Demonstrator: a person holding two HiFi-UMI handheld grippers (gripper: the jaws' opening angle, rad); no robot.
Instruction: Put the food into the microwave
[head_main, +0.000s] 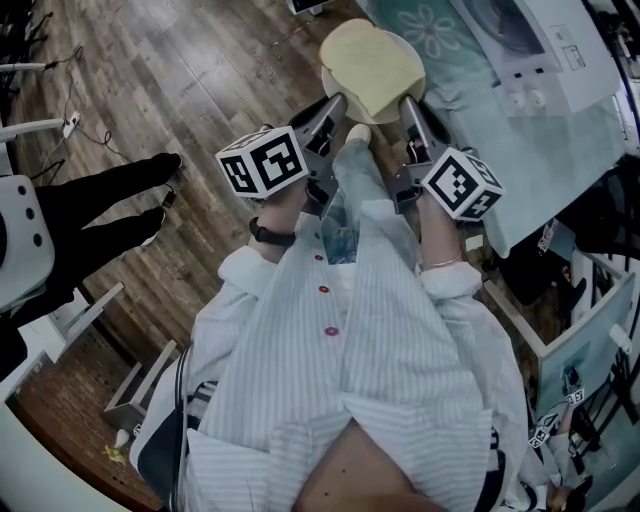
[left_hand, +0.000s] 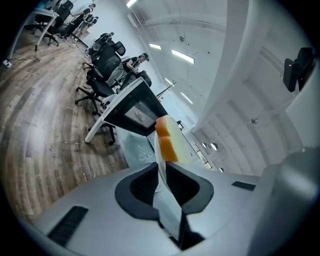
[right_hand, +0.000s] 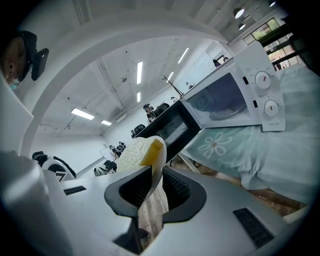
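Yellow-crusted bread (head_main: 370, 62) lies on a white plate (head_main: 408, 48) held in the air above the wooden floor (head_main: 150, 90), just short of the white microwave (right_hand: 227, 97), which stands door open on a teal cloth (head_main: 560, 140). The left gripper (head_main: 338, 100) and right gripper (head_main: 406, 103) each pinch the plate's rim, on opposite sides.

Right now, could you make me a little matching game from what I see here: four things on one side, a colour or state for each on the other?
Things:
1 plate
2 bread slice
3 microwave
4 tablecloth

Descriptions:
A pale blue-green, flower print
B lying on the plate
C white, two dials
D rim clamped by left tool and right tool

Pairs: 1-D, 2-B, 3-C, 4-A
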